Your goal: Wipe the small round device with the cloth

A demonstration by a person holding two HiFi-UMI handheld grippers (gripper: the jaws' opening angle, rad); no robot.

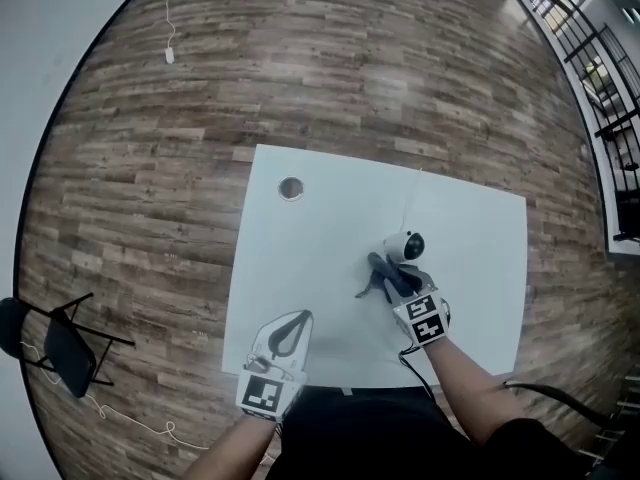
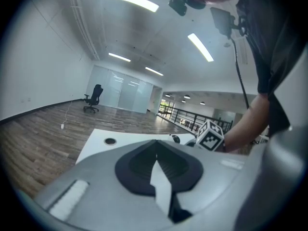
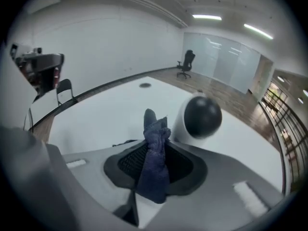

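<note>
Item: small round device point(image 1: 405, 246), right of table point(image 1: 300, 258) centre; wiping apparently not yet begun. Your right gripper point(image 3: 153, 146) jaws clamp the cloth point(image 3: 156, 174) just beside it (contact unclear). Your left gripper point(image 2: 156, 160) jaws are together, empty.

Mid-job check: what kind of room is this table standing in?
Probably an open, sparsely furnished office floor: wood-plank flooring, a frosted glass partition with a swivel office chair before it, long ceiling strip lights, and a black railing along one side.
</note>
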